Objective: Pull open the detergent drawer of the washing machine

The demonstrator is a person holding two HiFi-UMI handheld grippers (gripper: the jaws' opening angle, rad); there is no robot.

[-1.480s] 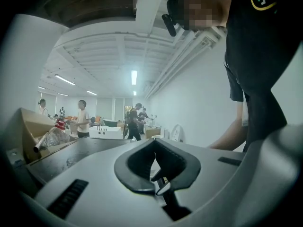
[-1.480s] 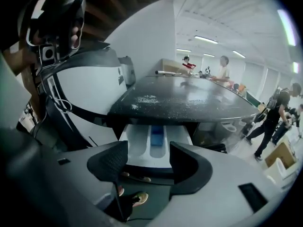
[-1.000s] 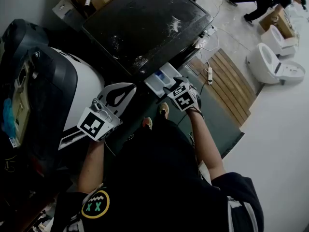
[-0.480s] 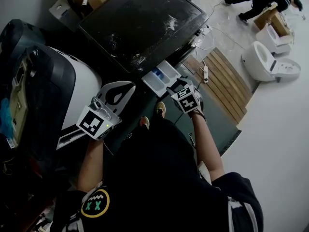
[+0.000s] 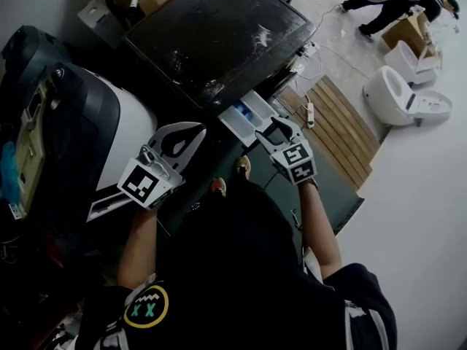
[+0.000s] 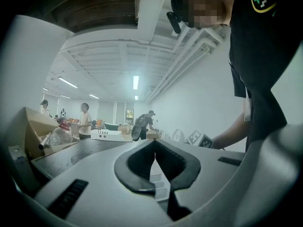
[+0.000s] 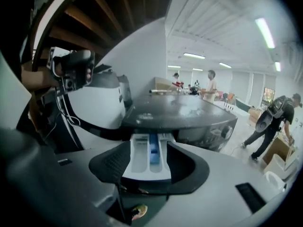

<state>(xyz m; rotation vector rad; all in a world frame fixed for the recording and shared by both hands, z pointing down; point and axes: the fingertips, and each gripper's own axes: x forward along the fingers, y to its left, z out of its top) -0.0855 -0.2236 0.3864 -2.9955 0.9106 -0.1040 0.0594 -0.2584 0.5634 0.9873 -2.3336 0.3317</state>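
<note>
The detergent drawer [image 5: 246,114] juts from the washing machine [image 5: 219,35]. The right gripper [image 5: 276,128] hovers open and empty at its four o'clock. The left gripper [image 5: 195,133] is closed beside a white appliance [image 5: 128,122].

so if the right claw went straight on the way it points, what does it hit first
Most likely the pulled-out detergent drawer, which sits straight ahead of the open right claw; depth is unclear.

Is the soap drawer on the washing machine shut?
No, the detergent drawer sticks out from the front of the washing machine, with its white compartments open to view.
</note>
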